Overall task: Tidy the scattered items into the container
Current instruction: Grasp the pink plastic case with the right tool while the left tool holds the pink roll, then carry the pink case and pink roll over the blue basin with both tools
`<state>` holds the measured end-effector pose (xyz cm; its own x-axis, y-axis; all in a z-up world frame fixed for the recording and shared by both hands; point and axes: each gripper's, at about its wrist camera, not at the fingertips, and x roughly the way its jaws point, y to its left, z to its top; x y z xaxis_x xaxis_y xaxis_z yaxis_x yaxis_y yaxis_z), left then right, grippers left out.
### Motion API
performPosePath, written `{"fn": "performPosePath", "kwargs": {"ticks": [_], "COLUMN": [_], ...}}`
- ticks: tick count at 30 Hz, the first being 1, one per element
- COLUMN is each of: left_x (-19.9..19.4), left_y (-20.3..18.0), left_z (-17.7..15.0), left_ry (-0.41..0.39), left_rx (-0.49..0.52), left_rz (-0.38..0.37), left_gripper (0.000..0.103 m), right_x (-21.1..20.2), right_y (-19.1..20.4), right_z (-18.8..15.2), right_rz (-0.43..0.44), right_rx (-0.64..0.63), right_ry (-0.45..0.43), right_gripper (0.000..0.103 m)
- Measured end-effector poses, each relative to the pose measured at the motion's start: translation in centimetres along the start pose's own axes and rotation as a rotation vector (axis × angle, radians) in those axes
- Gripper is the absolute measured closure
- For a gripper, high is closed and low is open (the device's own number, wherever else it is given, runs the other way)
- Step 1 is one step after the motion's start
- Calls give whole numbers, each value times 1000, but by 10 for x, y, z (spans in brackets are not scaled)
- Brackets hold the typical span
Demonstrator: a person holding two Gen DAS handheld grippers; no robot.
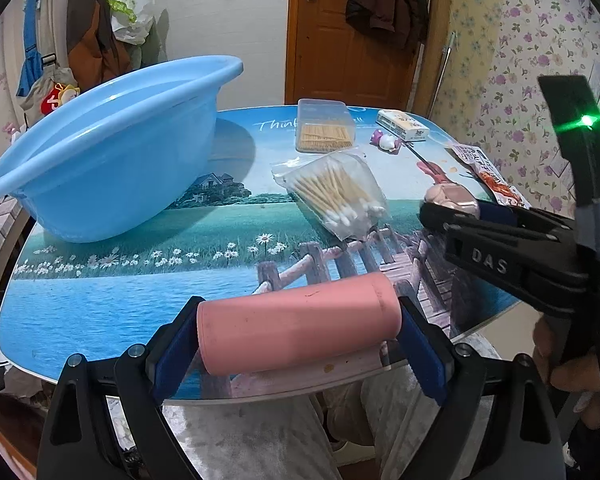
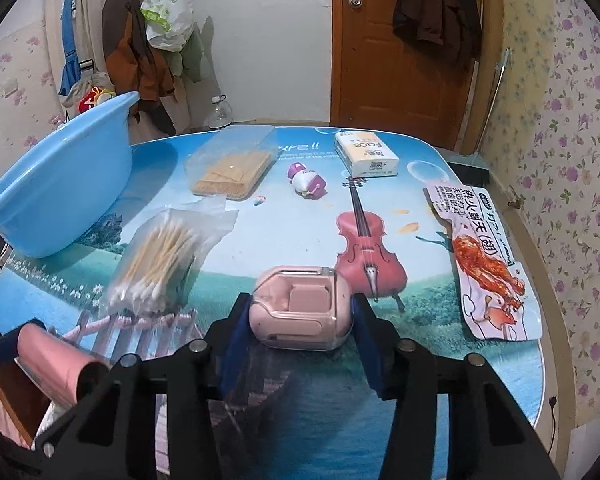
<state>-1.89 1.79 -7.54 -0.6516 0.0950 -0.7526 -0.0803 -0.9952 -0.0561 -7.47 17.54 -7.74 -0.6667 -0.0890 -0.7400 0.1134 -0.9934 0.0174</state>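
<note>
Floral wallpaper and a brown door are framing the printed table [image 2: 308,432] you are working over, with the blue basin [image 1: 100,152] sitting at its far left corner. You are holding a pink cylinder [image 1: 300,324] crosswise in the left gripper [image 1: 300,332]; its jaws are standing wide, one pad on each end of the cylinder, so its long axis is running straight across from pad to pad. It is hanging above the near edge of the table, and the basin is lying ahead and to the left of it, nearer this hand than the other.

Your right gripper [image 2: 300,316] is straddling the pink earbud case [image 2: 300,308], which is sitting on the table just beside the printed violin. The jaws are standing narrow, with a blue pad at each side of the case; whether both pads are already pressing on it is not something I can tell, so I judge the grip unconfirmed. From here the basin is lying well off to the left, across the bag of cotton swabs [image 2: 160,260].

Other items are waiting: the toothpick box [image 2: 232,168], the small toy [image 2: 306,182], the tissue pack [image 2: 366,154] and the snack packet [image 2: 488,260] along the right edge. I judge the left hand is placed to deliver first.
</note>
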Motion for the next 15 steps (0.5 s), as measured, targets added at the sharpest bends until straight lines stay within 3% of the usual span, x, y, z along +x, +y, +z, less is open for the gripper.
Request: {"fn": "performPosePath", "kwargs": {"ticks": [15], "left_x": [3], "left_y": [-3], "left_z": [2], "left_ry": [-7], "left_rx": [-17], "left_rz": [38], "left_gripper": [11], "right_x": [-27], "right_y": [-8], "right_z": [-31], "right_rz": [5], "right_rx": [-4], "right_ry": [-29], "right_gripper": [52]}}
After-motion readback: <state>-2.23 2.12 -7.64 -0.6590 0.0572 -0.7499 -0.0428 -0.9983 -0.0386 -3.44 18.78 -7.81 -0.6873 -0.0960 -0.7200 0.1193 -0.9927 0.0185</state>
